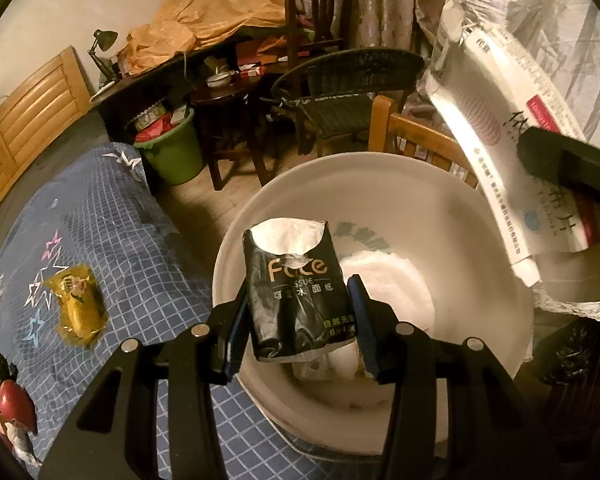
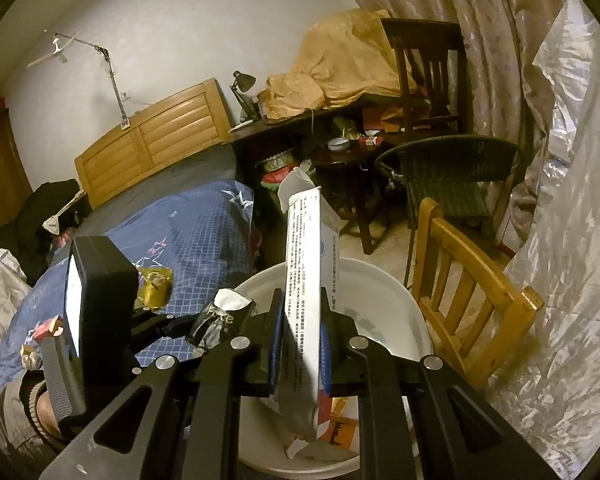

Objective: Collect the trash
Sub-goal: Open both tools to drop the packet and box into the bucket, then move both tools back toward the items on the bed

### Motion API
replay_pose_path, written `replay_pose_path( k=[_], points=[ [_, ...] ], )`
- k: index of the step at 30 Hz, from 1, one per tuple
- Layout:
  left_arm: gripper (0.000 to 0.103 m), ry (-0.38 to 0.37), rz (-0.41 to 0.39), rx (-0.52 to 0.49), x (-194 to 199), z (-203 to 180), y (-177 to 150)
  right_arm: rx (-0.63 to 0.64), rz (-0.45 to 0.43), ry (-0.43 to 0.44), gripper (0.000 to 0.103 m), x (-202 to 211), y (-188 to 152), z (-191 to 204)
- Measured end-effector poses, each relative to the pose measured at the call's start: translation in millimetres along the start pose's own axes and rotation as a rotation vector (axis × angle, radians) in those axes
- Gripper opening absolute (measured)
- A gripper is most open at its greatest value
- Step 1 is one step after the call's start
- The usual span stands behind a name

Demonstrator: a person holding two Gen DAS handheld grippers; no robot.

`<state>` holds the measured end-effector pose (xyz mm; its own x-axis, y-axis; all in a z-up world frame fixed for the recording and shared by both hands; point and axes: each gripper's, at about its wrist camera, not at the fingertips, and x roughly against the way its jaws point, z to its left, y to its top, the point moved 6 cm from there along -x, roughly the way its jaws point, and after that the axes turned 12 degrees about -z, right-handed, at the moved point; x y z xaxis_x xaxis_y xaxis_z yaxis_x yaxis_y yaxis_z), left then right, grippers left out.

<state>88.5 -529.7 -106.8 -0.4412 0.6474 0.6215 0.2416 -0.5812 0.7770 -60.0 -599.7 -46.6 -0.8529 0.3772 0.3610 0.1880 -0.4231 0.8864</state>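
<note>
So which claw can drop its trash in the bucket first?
Probably the left. The left claw holds the tissue pack right above the bucket opening. The right claw grips a flat box over the bucket too, nearer the rim.

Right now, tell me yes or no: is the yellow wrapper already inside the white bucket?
No. In the left wrist view the yellow wrapper lies on the blue checked bedcover, outside the white bucket.

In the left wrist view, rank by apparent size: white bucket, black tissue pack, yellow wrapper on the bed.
1. white bucket
2. black tissue pack, though nearness to the camera enlarges it
3. yellow wrapper
</note>
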Motion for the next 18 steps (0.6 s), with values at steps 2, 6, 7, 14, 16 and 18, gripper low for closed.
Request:
replay_pose_path(
  k=[2,6,7,14,16,18],
  points=[
    [0.063,0.008,-0.006,-0.004,0,0,1,-0.013,0.010,-0.010,0.027,-3,-2,-3],
    [0.076,0.022,-0.032,-0.003,2,2,3,-0.030,-0.003,-0.023,0.036,-2,-1,-10],
    [0.076,0.021,-0.029,-0.001,2,2,3,-0.032,-0.006,-0.026,0.036,-1,-1,-10],
    [0.076,0.031,-0.039,-0.004,4,4,4,-0.028,-0.014,-0.035,0.036,3,-2,-12],
    [0.076,0.038,-0.044,-0.008,6,4,4,-0.030,-0.019,-0.037,0.036,4,-1,-13],
    [0.076,0.045,-0.047,-0.008,8,5,4,-0.031,-0.020,-0.036,0.036,5,-1,-12]
  ],
)
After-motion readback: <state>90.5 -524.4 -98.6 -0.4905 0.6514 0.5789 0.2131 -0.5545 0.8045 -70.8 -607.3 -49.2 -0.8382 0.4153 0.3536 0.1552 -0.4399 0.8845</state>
